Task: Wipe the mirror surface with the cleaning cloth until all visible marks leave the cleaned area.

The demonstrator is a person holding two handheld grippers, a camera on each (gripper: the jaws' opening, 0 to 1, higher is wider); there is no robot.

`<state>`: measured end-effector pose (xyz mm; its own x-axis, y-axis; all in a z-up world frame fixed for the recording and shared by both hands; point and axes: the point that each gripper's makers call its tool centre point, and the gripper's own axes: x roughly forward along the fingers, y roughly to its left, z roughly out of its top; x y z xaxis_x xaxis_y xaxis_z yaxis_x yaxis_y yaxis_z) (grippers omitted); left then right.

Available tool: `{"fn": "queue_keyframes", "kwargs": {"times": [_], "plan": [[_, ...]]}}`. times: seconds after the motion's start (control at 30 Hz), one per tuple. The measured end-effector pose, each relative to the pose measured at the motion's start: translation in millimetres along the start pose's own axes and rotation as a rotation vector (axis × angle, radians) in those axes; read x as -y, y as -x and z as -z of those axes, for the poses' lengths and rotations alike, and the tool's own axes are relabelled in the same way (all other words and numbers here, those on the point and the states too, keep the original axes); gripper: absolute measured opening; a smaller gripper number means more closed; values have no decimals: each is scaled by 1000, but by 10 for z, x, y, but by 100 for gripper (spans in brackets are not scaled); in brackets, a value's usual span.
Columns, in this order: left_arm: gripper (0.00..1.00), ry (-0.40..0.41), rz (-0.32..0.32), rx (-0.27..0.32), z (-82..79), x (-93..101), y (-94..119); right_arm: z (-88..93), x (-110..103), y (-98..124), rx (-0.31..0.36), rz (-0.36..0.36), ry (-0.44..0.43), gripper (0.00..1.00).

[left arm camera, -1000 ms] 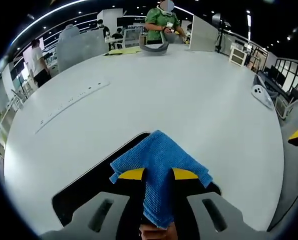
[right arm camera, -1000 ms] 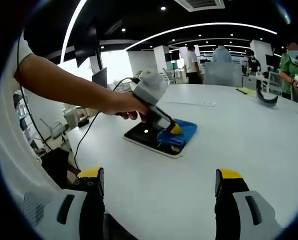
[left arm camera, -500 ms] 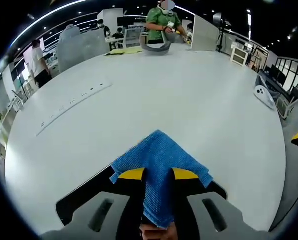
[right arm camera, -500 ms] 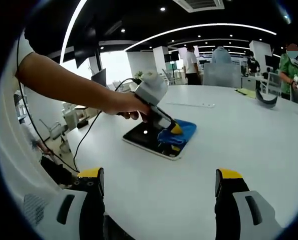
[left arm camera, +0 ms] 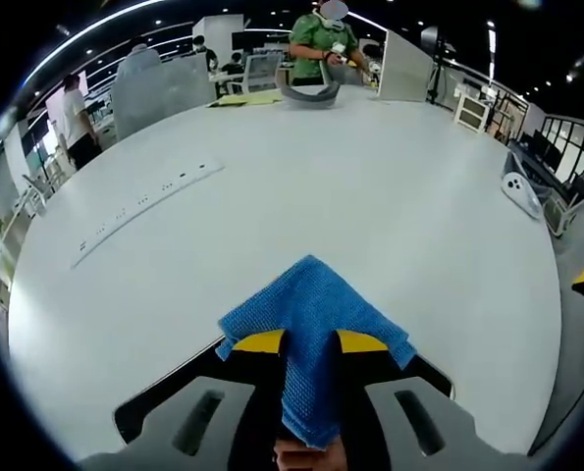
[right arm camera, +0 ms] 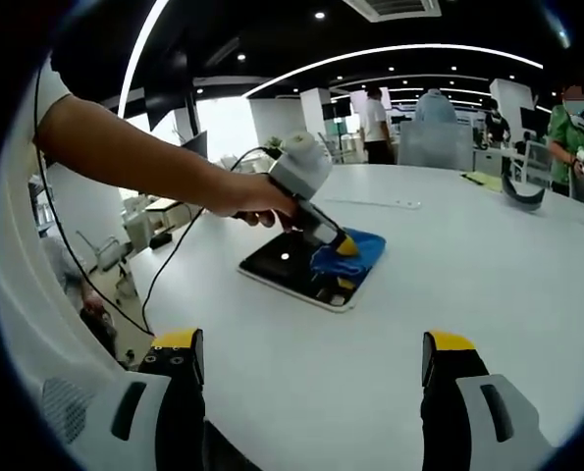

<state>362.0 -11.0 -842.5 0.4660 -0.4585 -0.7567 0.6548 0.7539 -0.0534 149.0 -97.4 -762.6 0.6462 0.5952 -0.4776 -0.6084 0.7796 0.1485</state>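
A: Where do the grippers stand?

B: The left gripper (left arm camera: 309,342) is clenched on the blue cleaning cloth (left arm camera: 311,324), which bunches between its yellow-tipped jaws and fans out ahead of them. In the right gripper view that left gripper (right arm camera: 343,263) leans down with a hand (right arm camera: 247,196) behind it, pressing the cloth onto the far corner of the mirror (right arm camera: 287,265). The right gripper (right arm camera: 311,368) is released, jaws wide apart and grasping nothing, hovering over the white table (right arm camera: 468,285) well clear of the mirror.

A: And the mirror itself?

B: A dark rectangular slab, flat on the table. In the left gripper view its black surface (left arm camera: 174,388) runs under the jaws, with the cloth hanging past its far edge onto the white top.

A: How should the wiping go?

B: I would keep the cloth flat and pressed, run overlapping passes along the whole slab, and pull back toward the near end rather than sliding off the edge. The mirror looks unheld, so steadying it with the free gripper might stop it shifting.

A: Anything unclear?

B: Yes. I cannot make out any marks on the glass; it reads as plain dark with one bright ceiling reflection. The part under the cloth and jaws is hidden, and in the left gripper view the near end is cut off.
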Motion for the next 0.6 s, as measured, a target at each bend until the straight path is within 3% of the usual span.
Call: {"fn": "queue_keyframes", "kwargs": {"times": [0.6], "plan": [[17, 1, 0, 2, -90, -105, -72, -15, 50, -27, -5, 5, -5, 92]]}}
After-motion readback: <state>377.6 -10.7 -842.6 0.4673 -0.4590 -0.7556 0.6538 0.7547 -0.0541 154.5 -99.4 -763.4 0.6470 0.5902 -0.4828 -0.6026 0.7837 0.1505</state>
